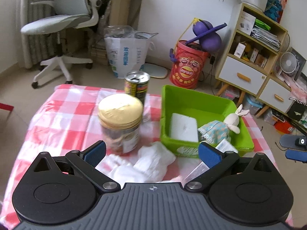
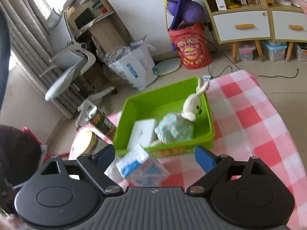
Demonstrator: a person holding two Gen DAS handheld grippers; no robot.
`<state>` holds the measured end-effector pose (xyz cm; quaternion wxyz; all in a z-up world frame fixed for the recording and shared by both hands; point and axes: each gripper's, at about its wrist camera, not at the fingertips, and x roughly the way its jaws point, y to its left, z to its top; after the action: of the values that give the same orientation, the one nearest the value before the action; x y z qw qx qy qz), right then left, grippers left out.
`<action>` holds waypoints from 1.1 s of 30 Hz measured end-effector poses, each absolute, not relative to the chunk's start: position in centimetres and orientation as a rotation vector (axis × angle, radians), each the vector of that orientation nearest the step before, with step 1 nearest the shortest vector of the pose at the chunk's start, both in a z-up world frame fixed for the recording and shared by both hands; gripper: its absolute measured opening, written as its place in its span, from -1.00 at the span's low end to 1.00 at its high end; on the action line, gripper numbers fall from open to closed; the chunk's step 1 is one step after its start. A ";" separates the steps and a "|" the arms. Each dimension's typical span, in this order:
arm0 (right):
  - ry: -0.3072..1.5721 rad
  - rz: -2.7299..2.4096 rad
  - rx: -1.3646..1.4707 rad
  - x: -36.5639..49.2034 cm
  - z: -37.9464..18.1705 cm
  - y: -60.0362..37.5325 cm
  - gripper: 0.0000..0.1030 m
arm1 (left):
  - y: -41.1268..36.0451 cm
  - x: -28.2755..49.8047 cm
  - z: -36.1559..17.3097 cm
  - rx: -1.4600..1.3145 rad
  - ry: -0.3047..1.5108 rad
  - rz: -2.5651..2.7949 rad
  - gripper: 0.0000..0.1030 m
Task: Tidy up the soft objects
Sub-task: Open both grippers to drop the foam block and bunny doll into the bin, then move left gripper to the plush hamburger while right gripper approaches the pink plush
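Observation:
On the red-checked cloth (image 1: 63, 118) stands a green bin (image 1: 191, 97). It holds a flat white pack (image 1: 184, 127) and a bunny doll in a blue dress (image 1: 220, 128). My left gripper (image 1: 151, 153) is open wide above a crumpled white cloth (image 1: 149, 164), and its pads do not touch the cloth. In the right wrist view the bin (image 2: 165, 88) contains the doll (image 2: 178, 124) and the white pack (image 2: 143, 132). My right gripper (image 2: 155, 155) is open. A blue-and-white tissue pack (image 2: 142, 166) lies between its fingers in front of the bin, with the pads clear of it.
A gold-lidded jar (image 1: 120, 118) and an opened can (image 1: 137, 87) stand left of the bin. Beyond the table are an office chair (image 1: 61, 23), a white sack (image 1: 126, 53), a red barrel (image 1: 187, 65) and a shelf cabinet (image 1: 249, 57). A dark sleeve (image 2: 15, 153) shows at the left.

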<state>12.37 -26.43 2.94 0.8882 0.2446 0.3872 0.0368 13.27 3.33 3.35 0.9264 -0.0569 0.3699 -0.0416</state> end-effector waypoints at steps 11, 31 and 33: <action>0.852 0.056 0.369 8.0 2.8 -24.3 0.39 | 5.2 8.3 2.4 -0.104 0.781 -0.060 0.89; 0.881 0.183 0.367 6.6 -2.0 -17.0 0.42 | 9.1 7.1 -4.3 -0.135 0.876 -0.121 0.88; 0.881 0.196 0.384 7.4 -2.4 -16.2 0.42 | 9.4 7.4 -4.7 -0.155 0.886 -0.139 0.87</action>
<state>7.44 -16.17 -2.40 0.8821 0.1843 0.4231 0.0941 7.43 9.43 -4.68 0.8983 -0.0751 0.4276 -0.0670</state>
